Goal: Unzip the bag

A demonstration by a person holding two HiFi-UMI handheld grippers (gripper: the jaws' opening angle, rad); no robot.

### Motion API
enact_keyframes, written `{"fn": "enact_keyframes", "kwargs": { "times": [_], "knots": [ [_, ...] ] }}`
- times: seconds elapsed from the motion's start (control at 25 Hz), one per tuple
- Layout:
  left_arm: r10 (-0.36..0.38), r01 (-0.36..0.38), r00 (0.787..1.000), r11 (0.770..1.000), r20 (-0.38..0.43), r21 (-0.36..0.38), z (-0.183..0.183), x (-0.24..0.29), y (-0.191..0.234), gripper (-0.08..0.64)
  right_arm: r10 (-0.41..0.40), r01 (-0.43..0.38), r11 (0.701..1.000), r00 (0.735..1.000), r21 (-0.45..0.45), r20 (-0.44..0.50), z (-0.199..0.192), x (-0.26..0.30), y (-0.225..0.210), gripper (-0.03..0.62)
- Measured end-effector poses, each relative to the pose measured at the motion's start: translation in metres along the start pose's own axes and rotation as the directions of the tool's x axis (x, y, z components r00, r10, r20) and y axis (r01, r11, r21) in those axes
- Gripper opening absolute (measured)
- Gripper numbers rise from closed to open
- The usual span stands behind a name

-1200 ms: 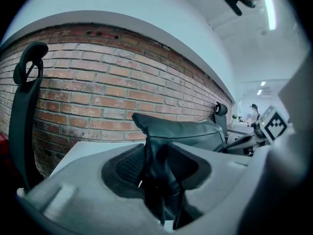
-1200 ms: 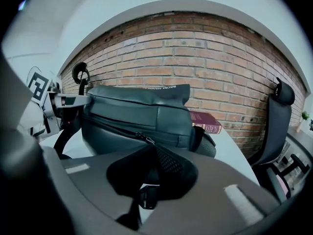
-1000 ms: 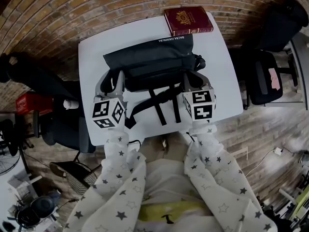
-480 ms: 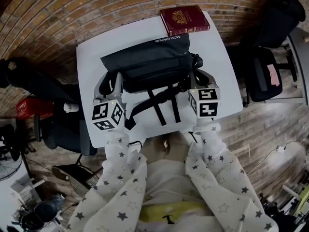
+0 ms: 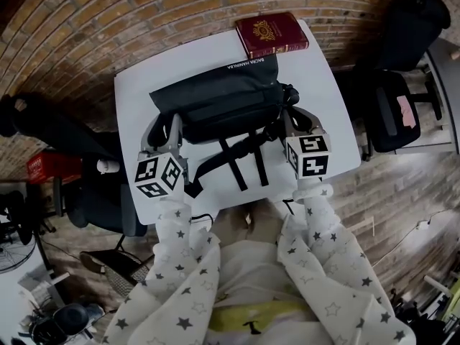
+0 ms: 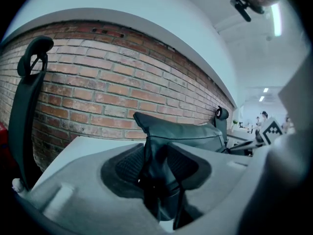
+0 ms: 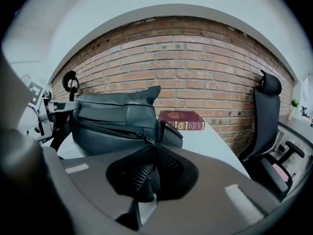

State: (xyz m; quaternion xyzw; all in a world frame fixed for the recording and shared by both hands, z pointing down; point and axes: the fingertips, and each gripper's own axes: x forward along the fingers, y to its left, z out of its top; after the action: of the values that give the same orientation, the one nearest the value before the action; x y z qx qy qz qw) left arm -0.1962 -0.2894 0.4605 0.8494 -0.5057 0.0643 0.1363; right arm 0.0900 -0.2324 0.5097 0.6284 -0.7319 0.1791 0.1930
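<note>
A dark grey bag (image 5: pixel 215 99) lies across the white table (image 5: pixel 136 85), with its straps (image 5: pixel 241 157) trailing toward me. My left gripper (image 5: pixel 164 129) is at the bag's left end. In the left gripper view it (image 6: pixel 155 170) is shut on a fold of the bag's fabric (image 6: pixel 190 133). My right gripper (image 5: pixel 293 121) is at the bag's right end. In the right gripper view the zipper pull (image 7: pixel 145 138) runs from the bag (image 7: pixel 112 116) into the right gripper (image 7: pixel 152 153). Its jaws have just been opening a little, and the pads still pinch the pull.
A dark red book (image 5: pixel 272 33) lies at the table's far edge, just behind the bag, against the brick wall (image 5: pixel 86 20). A black office chair (image 5: pixel 392 110) stands to the right of the table and another (image 5: pixel 93 192) to the left.
My right gripper has shifted a little to the right at the bag's end. The left gripper and the bag's left end have stayed put.
</note>
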Motion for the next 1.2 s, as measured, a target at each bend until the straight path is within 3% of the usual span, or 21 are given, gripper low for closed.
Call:
{"fn": "enact_keyframes", "kwargs": {
  "times": [0.08, 0.16, 0.2, 0.32, 0.44, 0.64, 1.2],
  "knots": [
    [-0.022, 0.022, 1.000, 1.000, -0.016, -0.010, 0.001, 0.000, -0.001, 0.146, 0.035, -0.036, 0.999, 0.999, 0.008, 0.034, 0.003, -0.002, 0.001, 0.037],
    [-0.021, 0.021, 0.999, 1.000, -0.030, 0.005, 0.002, -0.004, -0.001, 0.175, 0.066, -0.067, 0.998, 0.995, 0.019, 0.068, 0.007, -0.007, 0.005, 0.124],
    [-0.015, 0.016, 0.999, 1.000, -0.029, 0.013, 0.003, -0.008, -0.001, 0.176, 0.077, -0.079, 0.997, 0.994, 0.013, 0.080, 0.009, -0.010, 0.008, 0.130],
    [-0.004, 0.004, 1.000, 0.999, -0.005, 0.047, 0.010, -0.020, -0.006, 0.174, 0.119, -0.115, 0.993, 0.984, -0.034, 0.135, 0.024, -0.018, 0.017, 0.100],
    [-0.018, 0.017, 1.000, 0.994, 0.009, 0.107, 0.019, -0.027, -0.017, 0.086, 0.179, -0.173, 0.984, 0.960, -0.047, 0.216, 0.045, -0.027, 0.027, 0.017],
    [-0.031, 0.026, 0.999, 0.993, 0.041, 0.119, 0.032, -0.038, -0.027, -0.002, 0.252, -0.250, 0.967, 0.920, -0.045, 0.299, 0.069, -0.040, 0.039, 0.008],
    [0.002, -0.013, 0.991, 0.996, 0.134, 0.085, 0.067, -0.074, -0.025, -0.002, 0.295, -0.315, 0.949, 0.850, -0.027, 0.437, 0.122, -0.072, 0.046, 0.008]
  ]
}}
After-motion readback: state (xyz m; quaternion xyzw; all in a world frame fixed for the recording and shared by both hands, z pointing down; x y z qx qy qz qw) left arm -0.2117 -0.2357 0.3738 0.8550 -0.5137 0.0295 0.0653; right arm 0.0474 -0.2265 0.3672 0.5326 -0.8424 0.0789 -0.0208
